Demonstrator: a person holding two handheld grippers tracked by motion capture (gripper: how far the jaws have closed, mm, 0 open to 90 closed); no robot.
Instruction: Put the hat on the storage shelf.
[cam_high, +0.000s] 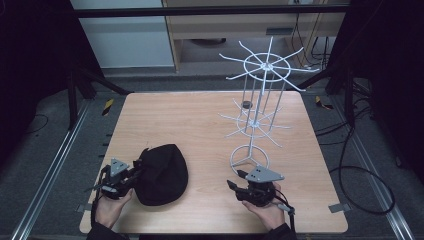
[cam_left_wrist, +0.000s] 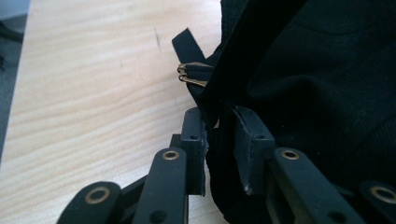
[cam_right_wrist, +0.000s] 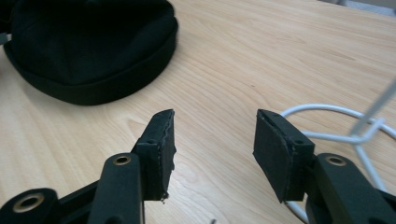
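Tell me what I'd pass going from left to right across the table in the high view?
Left gripper, pinching the edge of the black cap → the black cap → right gripper, open above bare table → white wire rack, whose ring base stands just behind that gripper.

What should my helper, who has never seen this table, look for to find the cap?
On the light wooden table, look at the near left corner, away from the white wire display rack. The black fabric cap lies there, a soft dark mound with a strap and brass buckle, its edge between the left hand-held gripper jaws.
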